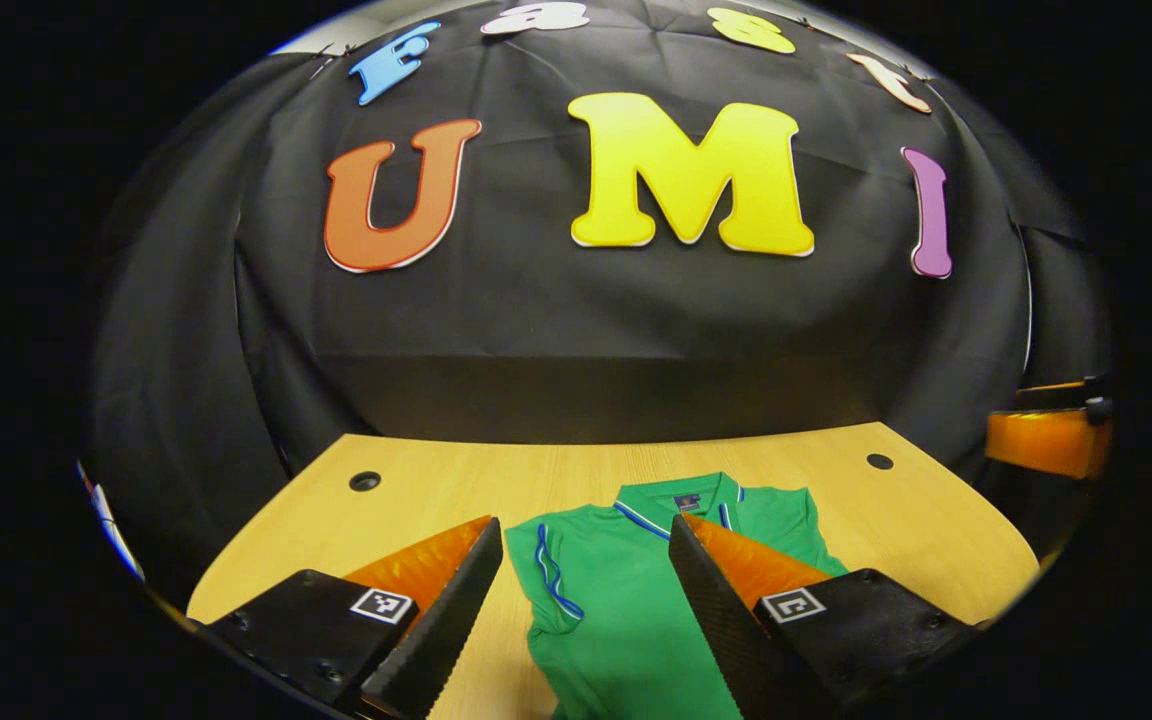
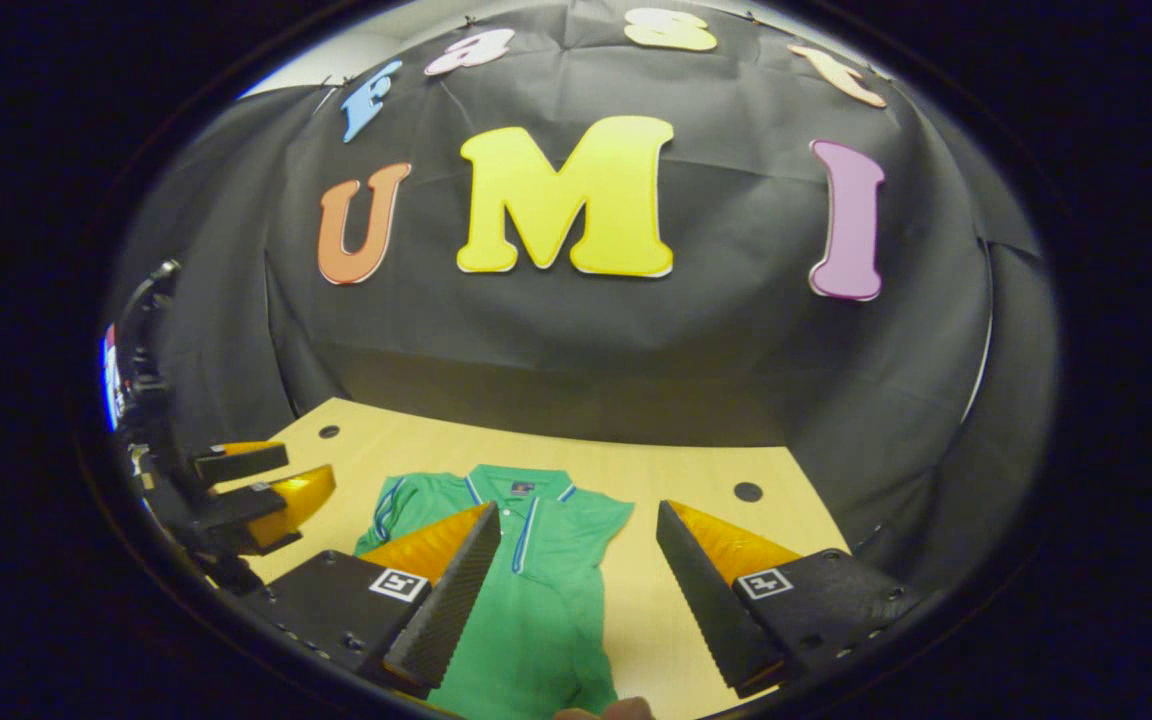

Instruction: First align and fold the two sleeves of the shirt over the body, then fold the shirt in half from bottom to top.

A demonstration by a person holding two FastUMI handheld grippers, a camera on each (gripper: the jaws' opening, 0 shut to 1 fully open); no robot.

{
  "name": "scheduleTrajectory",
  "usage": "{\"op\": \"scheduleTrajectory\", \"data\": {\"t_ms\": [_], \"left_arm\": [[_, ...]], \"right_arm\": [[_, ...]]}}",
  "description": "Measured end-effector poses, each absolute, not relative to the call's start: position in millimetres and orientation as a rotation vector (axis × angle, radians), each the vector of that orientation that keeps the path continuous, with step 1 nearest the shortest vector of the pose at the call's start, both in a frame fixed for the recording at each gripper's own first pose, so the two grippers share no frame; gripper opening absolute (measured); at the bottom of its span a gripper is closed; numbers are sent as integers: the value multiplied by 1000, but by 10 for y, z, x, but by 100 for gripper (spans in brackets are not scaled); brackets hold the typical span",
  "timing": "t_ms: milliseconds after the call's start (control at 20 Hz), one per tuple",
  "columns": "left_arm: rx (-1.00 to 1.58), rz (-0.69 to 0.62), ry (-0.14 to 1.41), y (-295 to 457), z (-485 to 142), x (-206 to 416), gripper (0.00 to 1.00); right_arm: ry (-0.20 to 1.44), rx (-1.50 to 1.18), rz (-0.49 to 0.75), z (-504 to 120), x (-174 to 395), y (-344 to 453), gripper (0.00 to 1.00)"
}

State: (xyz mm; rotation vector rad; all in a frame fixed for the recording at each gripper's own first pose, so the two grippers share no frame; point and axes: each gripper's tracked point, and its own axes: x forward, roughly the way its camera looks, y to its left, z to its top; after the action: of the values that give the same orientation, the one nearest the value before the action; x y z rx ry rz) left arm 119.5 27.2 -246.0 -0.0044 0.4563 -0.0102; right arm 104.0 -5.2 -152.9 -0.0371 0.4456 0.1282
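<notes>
A green polo shirt (image 1: 616,600) with blue-and-white trim lies flat on the wooden table (image 1: 416,490), collar toward the far wall. A sleeve edge with a blue stripe (image 1: 548,575) lies along its left side. My left gripper (image 1: 584,524) hovers open above the shirt's upper half, holding nothing. In the right gripper view the shirt (image 2: 536,590) runs toward me, and my right gripper (image 2: 577,510) stands open over its right side, with nothing between its fingers. The left gripper (image 2: 256,495) shows off to the left there, and the right gripper (image 1: 1046,438) sits at the right edge of the left gripper view.
The table (image 2: 696,480) has round cable holes near its back corners (image 1: 364,481) (image 1: 879,461) (image 2: 748,491). The black booth wall rises right behind the table's far edge. Part of a hand (image 2: 606,710) peeks in at the bottom of the right gripper view.
</notes>
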Motion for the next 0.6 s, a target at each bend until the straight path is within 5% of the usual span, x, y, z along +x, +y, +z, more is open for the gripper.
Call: {"op": "scheduleTrajectory", "data": {"t_ms": [600], "left_arm": [[-19,37,696,582,-3880,1610,100]], "right_arm": [[519,-70,11,-1623,642,-676,95]]}}
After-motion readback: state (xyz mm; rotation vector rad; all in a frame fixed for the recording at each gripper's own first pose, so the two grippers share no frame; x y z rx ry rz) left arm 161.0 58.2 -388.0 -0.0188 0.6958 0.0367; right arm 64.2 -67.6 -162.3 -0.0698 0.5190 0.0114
